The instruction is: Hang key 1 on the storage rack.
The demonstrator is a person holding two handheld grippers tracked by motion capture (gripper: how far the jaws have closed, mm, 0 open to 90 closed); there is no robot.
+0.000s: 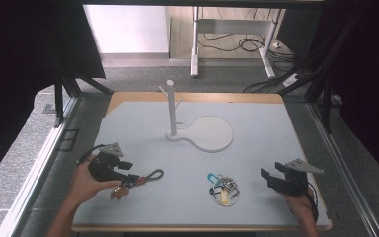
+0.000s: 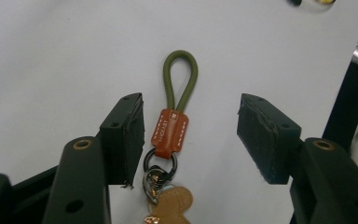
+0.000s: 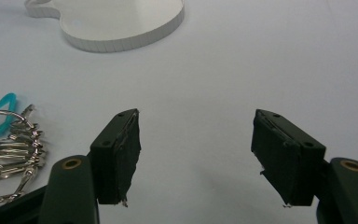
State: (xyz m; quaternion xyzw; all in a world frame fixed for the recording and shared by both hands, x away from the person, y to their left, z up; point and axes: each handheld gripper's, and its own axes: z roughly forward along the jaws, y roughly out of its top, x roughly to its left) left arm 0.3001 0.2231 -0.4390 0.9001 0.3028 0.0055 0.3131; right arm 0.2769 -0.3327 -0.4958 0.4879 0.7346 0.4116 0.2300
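Keychain (image 2: pixel 169 140) with olive cord loop lies on the table (image 1: pixel 256 163) between the left gripper's (image 2: pixel 191 135) parted jaws, untouched. High view adds the right gripper (image 1: pixel 271 178), also open, beside a metal key bunch (image 1: pixel 224 188).

The person's forearms are bare, with no sleeves showing at the wrists. Each hand carries a matte black gripper. The left gripper (image 1: pixel 128 172) has a chunky black body, a grey three-cornered plate on top and a thin black cable looping behind it. The right gripper (image 1: pixel 268 178) bears the same grey plate and a dark cable. Their blocky black fingers (image 2: pixel 123 135) have small screw holes, brass-ringed pivot holes and worn, frayed rubber pads (image 3: pixel 286 161).
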